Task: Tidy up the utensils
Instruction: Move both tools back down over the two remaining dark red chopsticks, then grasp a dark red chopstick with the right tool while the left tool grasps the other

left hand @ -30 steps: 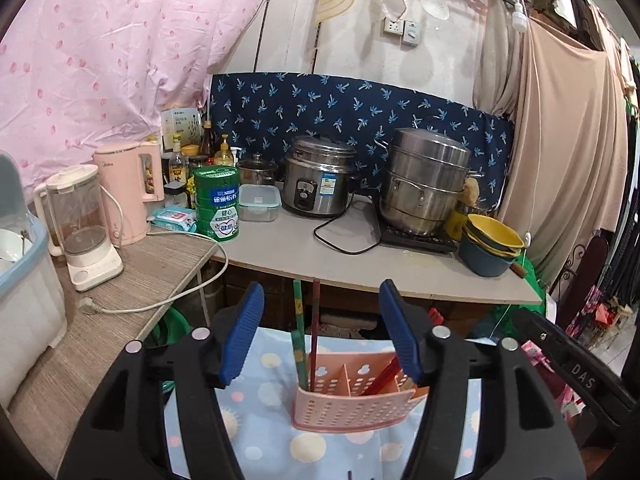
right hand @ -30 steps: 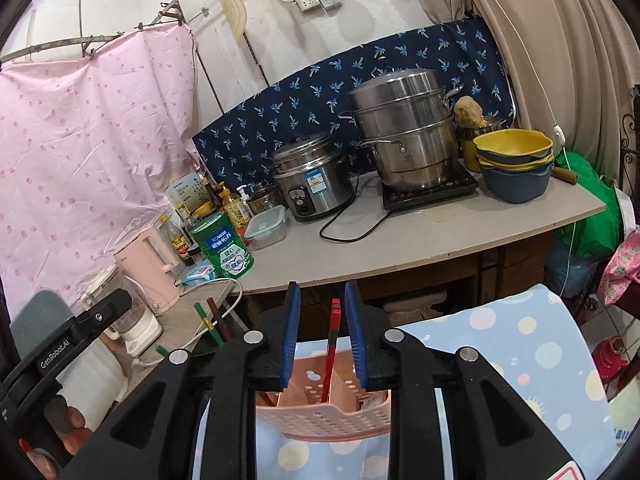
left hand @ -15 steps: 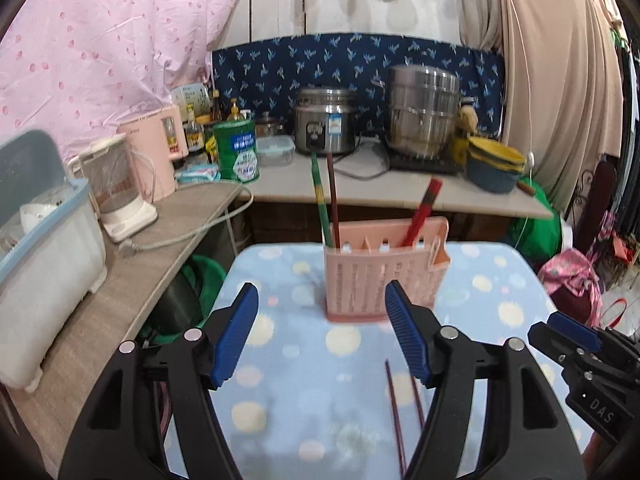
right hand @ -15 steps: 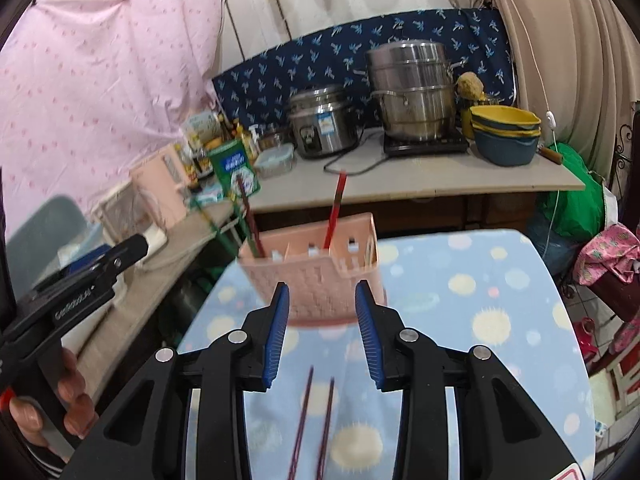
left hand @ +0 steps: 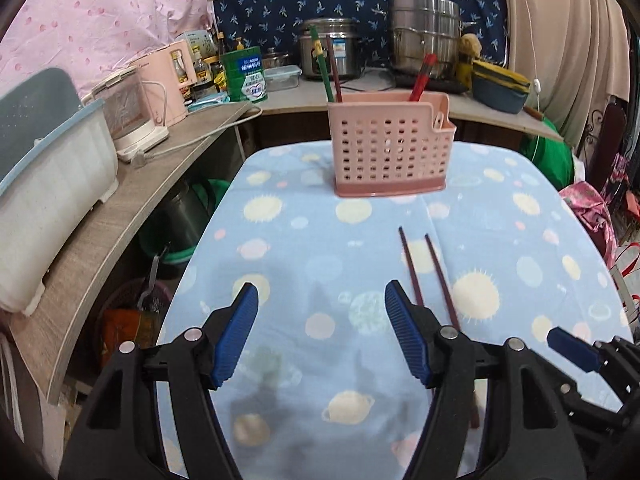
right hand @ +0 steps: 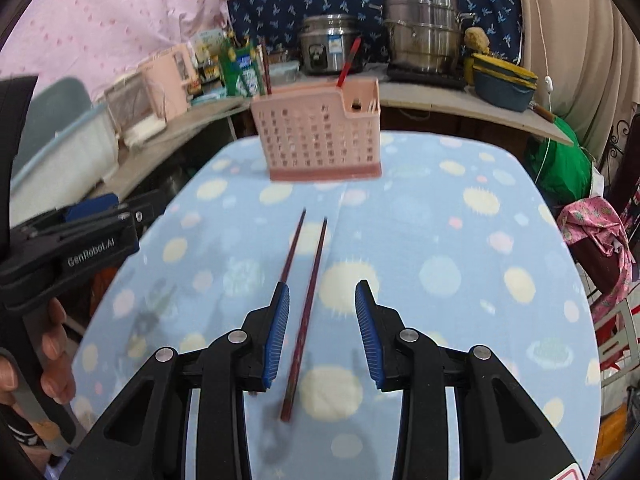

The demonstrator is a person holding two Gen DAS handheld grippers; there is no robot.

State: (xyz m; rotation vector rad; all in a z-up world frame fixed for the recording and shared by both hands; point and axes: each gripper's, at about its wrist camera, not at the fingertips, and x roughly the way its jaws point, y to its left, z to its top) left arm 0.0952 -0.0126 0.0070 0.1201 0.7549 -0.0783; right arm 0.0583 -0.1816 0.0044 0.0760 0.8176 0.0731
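The right gripper [right hand: 322,330] hangs released, one of two dark chopsticks [right hand: 306,300] lying untouched between its jaws. The left gripper [left hand: 322,330] gapes empty just left. Beyond stands the pink utensil basket [left hand: 390,150] on the blue cloth [left hand: 280,264].

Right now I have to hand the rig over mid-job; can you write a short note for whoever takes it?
Left gripper: open, empty, over the blue planet-print cloth.
Right gripper: jaws just opened wider, empty; one chopstick lies between them on the cloth, not gripped.
Pink perforated plastic utensil holder stands upright at the far end.
Done: green, dark and red chopsticks stand in the holder.
Left: the pair of dark red chopsticks on the cloth go into the holder.
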